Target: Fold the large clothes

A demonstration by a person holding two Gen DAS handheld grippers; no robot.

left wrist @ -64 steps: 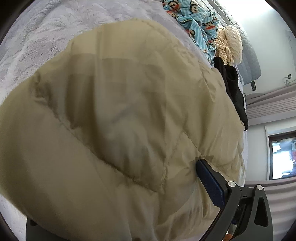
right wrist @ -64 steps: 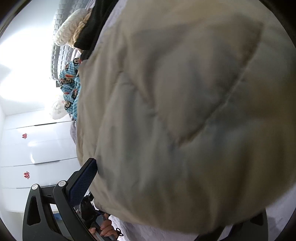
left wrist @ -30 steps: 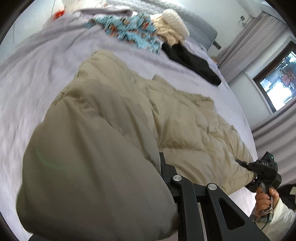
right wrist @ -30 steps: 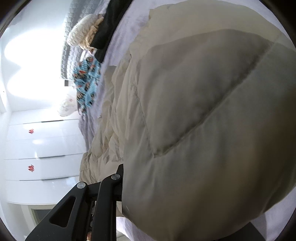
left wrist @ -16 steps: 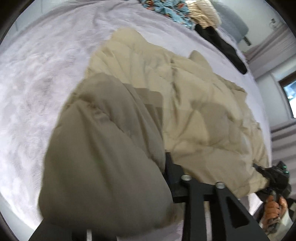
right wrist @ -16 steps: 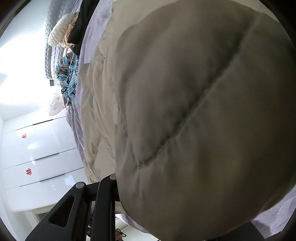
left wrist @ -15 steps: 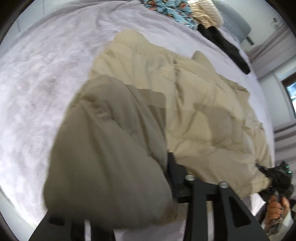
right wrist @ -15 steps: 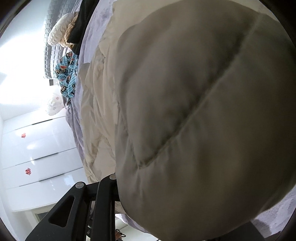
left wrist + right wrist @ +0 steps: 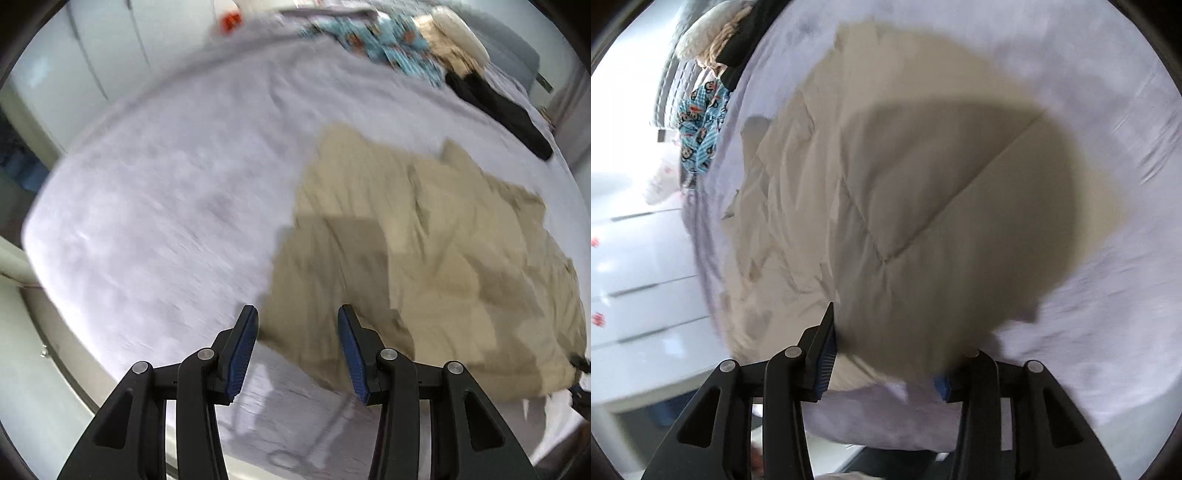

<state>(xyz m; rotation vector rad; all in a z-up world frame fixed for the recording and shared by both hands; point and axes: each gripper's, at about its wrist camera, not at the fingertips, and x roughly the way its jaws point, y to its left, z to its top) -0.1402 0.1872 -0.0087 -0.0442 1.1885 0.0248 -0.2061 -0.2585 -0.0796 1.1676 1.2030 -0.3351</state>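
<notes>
Lying beige jacket (image 9: 424, 251), bedspread (image 9: 166, 206) margins

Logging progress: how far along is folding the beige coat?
Done: the coat lies on the bed, one layer apparently folded over. In hand: nothing; left gripper is open and clear, right gripper open at its edge. Left: further folds.

Bare grey bedspread (image 9: 155, 206) is lying open to the left of the beige padded coat (image 9: 424, 258), giving room to pass. Blue patterned cloth (image 9: 384, 40), a cream knit (image 9: 454, 44) and a black garment (image 9: 498, 107) are crowding the far edge.
</notes>
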